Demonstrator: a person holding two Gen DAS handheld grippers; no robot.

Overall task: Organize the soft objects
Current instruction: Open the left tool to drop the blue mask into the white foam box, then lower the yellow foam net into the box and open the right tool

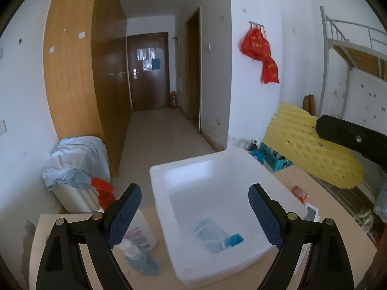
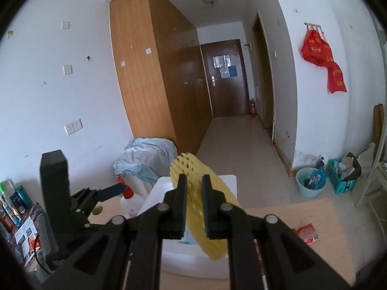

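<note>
My right gripper [image 2: 194, 181] is shut on a yellow foam net [image 2: 212, 239] and holds it in the air over a white foam box [image 2: 227, 181]. In the left wrist view the yellow foam net [image 1: 312, 149] hangs at the right, above the white foam box [image 1: 169, 166]. Blue soft items [image 1: 210, 236] lie in the bottom of the box. My left gripper [image 1: 195, 207] stands open wide over the box's near side, with nothing between its fingers. From the right wrist view, one blue finger [image 2: 111, 191] of the left gripper shows at the left.
The box sits on a light wooden table [image 1: 326, 205]. A spray bottle with a red head [image 1: 104, 191] and a small bottle [image 1: 131, 249] stand left of the box. A red packet [image 1: 300, 192] lies to its right. A bin with a blue bag [image 1: 75, 159] stands beyond the table.
</note>
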